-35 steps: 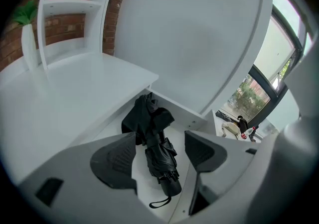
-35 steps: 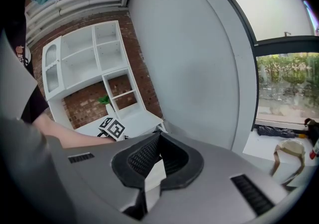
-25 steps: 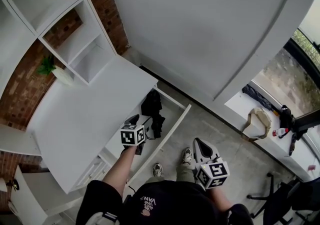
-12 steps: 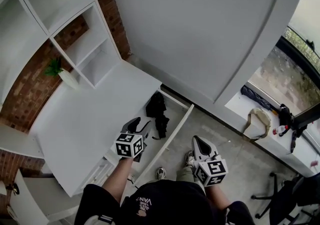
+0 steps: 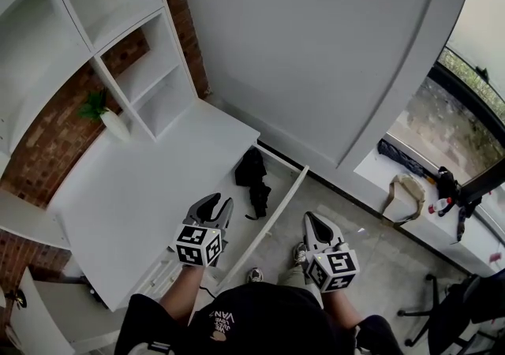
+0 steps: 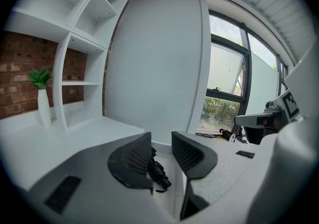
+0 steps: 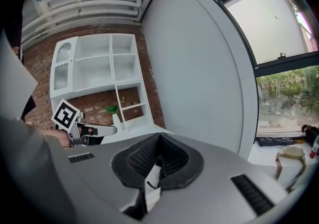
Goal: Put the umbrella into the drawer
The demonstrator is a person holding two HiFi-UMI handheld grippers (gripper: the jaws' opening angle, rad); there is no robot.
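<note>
Potted plant: a green sprig in a white vase (image 5: 111, 121) stands well left of the drawer, on the bench and out of the working path.
Bench: the white top (image 5: 134, 188) lies just left of the drawer, which pulls out from its right side.
Left gripper: it (image 5: 216, 205) hovers above the drawer's near left corner. Its jaws are closing, a narrow gap remains, and nothing is between them; in the left gripper view the umbrella shows beyond them, lower down.
Umbrella: black and folded, it (image 5: 253, 175) lies inside the drawer at its far end, apart from both grippers.
Drawer: it stands pulled out, its front panel (image 5: 272, 219) towards the person. The placing looks done; pushing it shut is likely what remains.
Right gripper: it (image 5: 314, 224) hangs right of the drawer's front panel, over the floor. Its jaws are together and empty, probably held aside to leave the drawer clear.
Window sill: well right of the drawer, it (image 5: 377, 170) carries a tan bag (image 5: 405, 188), unrelated to the task.
</note>
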